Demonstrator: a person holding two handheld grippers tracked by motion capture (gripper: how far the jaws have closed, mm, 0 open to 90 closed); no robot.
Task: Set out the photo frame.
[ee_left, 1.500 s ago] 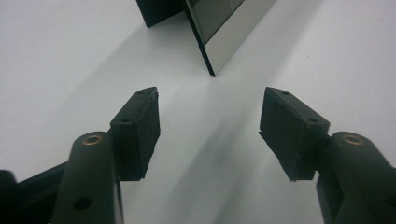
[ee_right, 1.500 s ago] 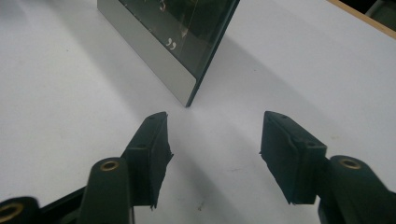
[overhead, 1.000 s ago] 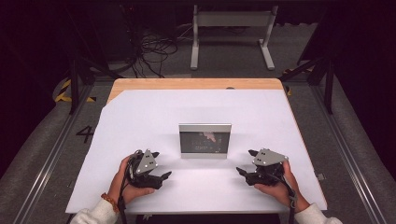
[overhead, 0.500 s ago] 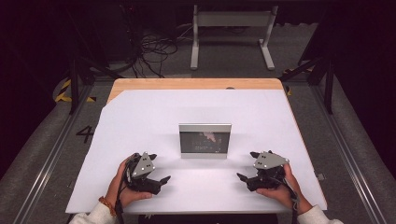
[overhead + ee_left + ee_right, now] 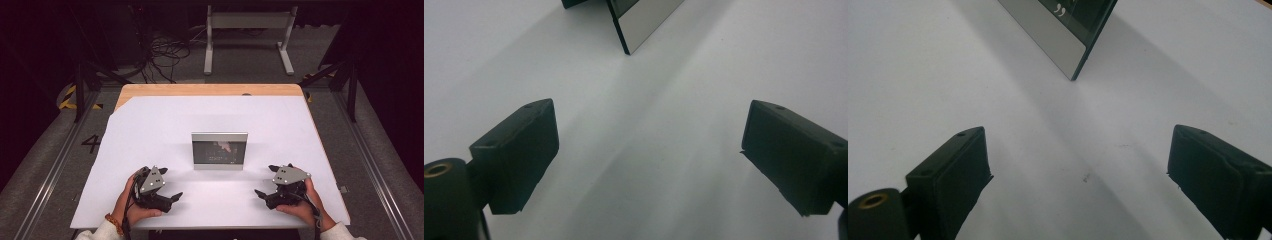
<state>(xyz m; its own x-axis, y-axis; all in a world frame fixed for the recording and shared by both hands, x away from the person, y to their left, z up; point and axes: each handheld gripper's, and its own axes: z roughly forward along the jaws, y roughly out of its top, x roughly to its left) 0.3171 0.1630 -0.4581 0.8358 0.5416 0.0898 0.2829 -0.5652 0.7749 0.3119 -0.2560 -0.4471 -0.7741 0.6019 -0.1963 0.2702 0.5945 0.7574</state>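
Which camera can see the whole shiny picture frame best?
The high view: the picture frame stands whole and facing the camera, mid-table. The left gripper view catches one bottom corner; the right gripper view catches its lower edge and side.

The room is dark all around, and a bright light falls on a big white sheet (image 5: 165, 130) that covers a wooden table (image 5: 210, 90). The floor (image 5: 395, 165) is grey, with a white number four (image 5: 91, 144) painted on it and yellow and black stripes (image 5: 70, 100) near the left side. Behind the table stands a grey metal frame (image 5: 248, 30) with two legs, and black cables (image 5: 162, 55) lie in a messy pile on the floor beside it.
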